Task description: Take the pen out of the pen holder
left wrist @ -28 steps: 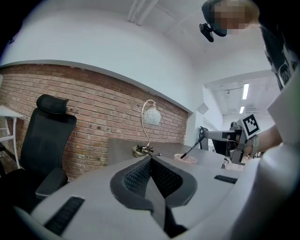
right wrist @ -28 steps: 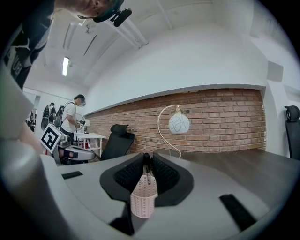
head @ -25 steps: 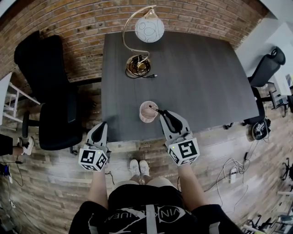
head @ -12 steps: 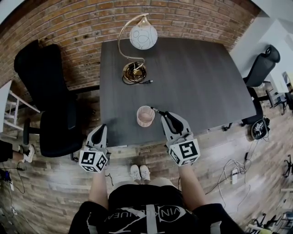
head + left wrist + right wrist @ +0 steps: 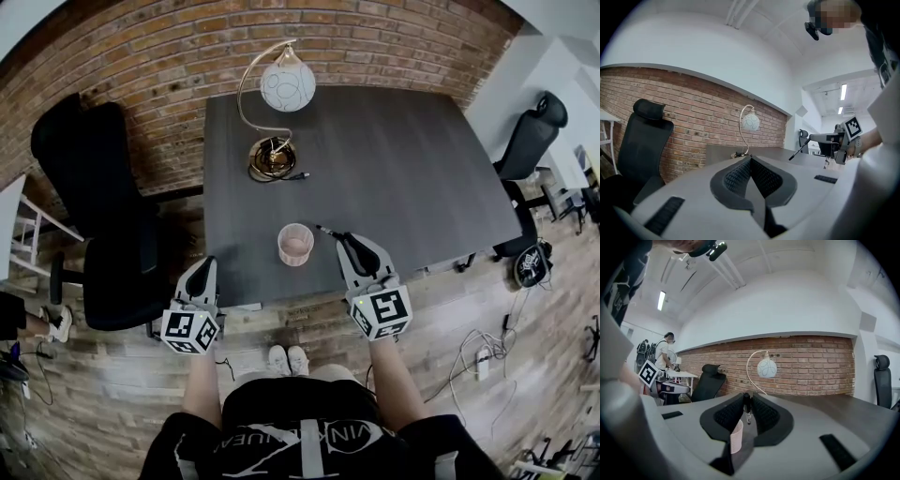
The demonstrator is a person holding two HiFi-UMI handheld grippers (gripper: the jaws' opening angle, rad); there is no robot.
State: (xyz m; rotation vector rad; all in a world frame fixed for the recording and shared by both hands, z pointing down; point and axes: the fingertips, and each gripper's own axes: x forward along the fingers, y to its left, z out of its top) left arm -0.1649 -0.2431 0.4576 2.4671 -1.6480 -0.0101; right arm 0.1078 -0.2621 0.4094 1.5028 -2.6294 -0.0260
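A pink pen holder [image 5: 295, 244] stands upright near the front edge of the dark table [image 5: 403, 159]. Just right of it, my right gripper [image 5: 345, 239] is shut on a black pen [image 5: 325, 230], whose end points out toward the holder but is clear of it. In the right gripper view the pen [image 5: 746, 405] sits pinched between the pads, with the holder [image 5: 736, 436] low and to the left. My left gripper [image 5: 203, 266] hovers off the table's front edge, left of the holder. Its jaws [image 5: 751, 160] are shut with nothing between them.
A curved lamp with a white globe [image 5: 286, 82] and a coiled cord at its base [image 5: 270, 157] stands at the table's back. A black office chair [image 5: 103, 216] is left of the table, another [image 5: 530, 141] to its right. A brick wall lies behind.
My right gripper has moved right and slightly up with the pen. The pen's end was over the holder's mouth and now hangs clear to its right. My left gripper stayed put.
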